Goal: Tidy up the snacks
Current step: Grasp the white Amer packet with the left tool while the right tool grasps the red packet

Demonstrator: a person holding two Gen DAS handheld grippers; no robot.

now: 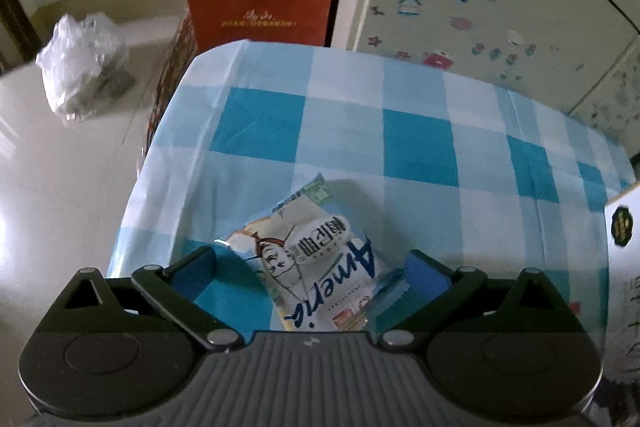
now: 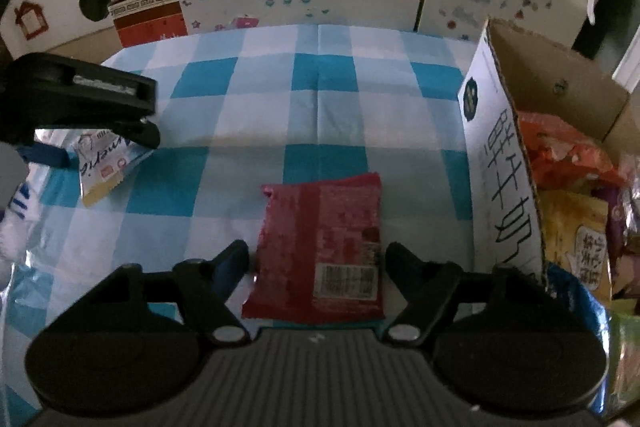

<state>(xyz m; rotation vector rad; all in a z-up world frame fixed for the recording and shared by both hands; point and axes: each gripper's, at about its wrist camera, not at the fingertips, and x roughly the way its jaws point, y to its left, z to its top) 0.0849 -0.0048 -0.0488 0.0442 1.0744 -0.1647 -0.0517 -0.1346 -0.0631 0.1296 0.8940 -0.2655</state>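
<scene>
Right wrist view: you're straddling the red snack packet [image 2: 320, 251] with your right gripper [image 2: 318, 259], spread and not pinching yet, near the tabletop's [image 2: 320, 107] front edge. Your left gripper [image 1: 316, 267] is sitting spread around the white-and-blue snack packet [image 1: 320, 259] toward the left edge. Several snacks are already sitting in the cardboard box [image 2: 500, 195] at the right edge, so I'm guessing these two are what's left.

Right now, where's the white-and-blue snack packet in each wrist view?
Left wrist: white-and-blue snack packet bottom centre, between the open left claw fingers.
Right wrist: far left, mid-height, under the left claw.
Shared landmark: blue checked tablecloth.
</scene>
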